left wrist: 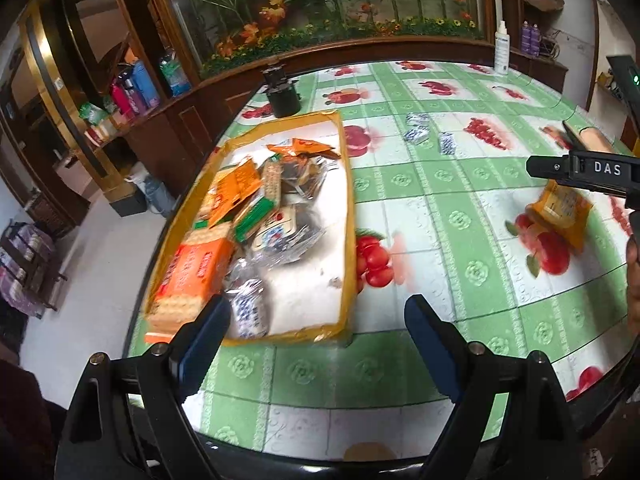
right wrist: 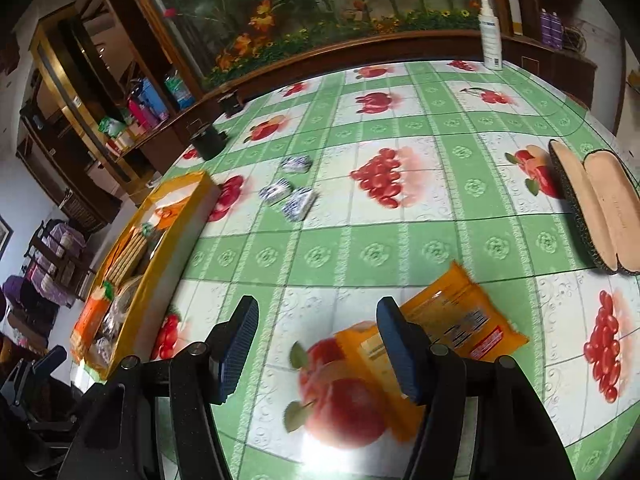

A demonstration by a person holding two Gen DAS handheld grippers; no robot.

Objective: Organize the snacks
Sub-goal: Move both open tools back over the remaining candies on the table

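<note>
A shallow yellow-rimmed box holds several snack packs: orange cracker packs, clear-wrapped ones and a blue-and-white pack. My left gripper is open above the box's near right corner. The box also shows in the right wrist view. Two orange packets lie on the tablecloth just past my right gripper, which is open, its right finger over one packet. Three small blue-and-white packs lie mid-table, also in the left wrist view. The right gripper appears at the left view's right edge.
A black round container stands at the table's far left. A white spray bottle stands at the far edge. An open glasses case lies at the right. A wooden cabinet and planter back the table.
</note>
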